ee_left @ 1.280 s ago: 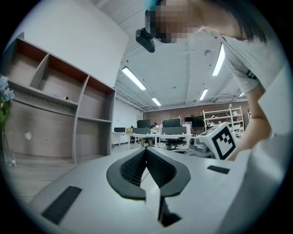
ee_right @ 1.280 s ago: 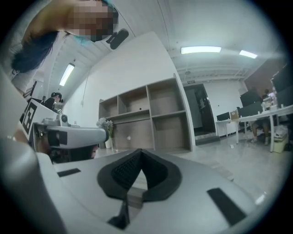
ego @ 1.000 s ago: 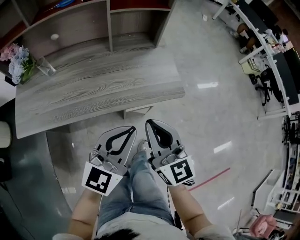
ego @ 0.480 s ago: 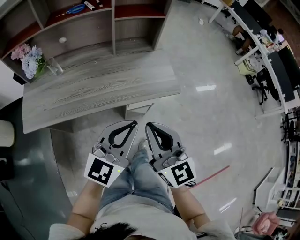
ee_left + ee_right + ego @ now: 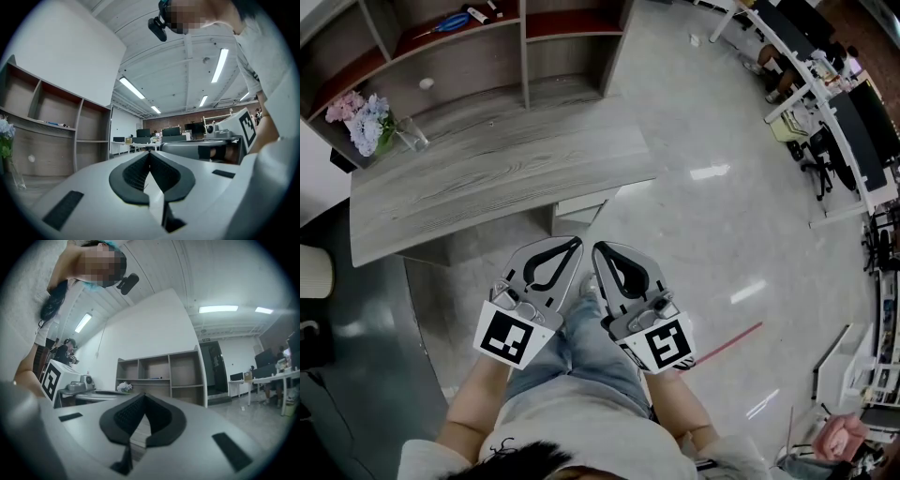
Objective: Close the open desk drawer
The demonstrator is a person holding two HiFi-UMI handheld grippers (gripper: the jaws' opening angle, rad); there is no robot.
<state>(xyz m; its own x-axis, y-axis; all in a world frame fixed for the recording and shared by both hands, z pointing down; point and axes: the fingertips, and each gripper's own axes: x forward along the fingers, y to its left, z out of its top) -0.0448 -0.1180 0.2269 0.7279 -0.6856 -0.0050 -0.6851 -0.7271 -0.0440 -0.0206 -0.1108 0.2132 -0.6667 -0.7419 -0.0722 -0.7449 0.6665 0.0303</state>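
The right gripper (image 5: 143, 399) fills the lower half of the frame. Its jaws are closed tip to tip with nothing between them, and a strip of wood grain shows through the slit under the tips. Behind it, at centre, an open shelf unit (image 5: 161, 376) stands against a white wall, with a bunch of flowers (image 5: 124, 386) at its lower left. The left gripper (image 5: 101, 393) and its marker cube sit at the left edge. A person leans in from the upper left. White desks (image 5: 276, 376) line the right edge.

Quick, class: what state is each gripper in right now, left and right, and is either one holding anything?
Left gripper: closed, jaw tips together, holding nothing.
Right gripper: closed, jaw tips together, holding nothing.
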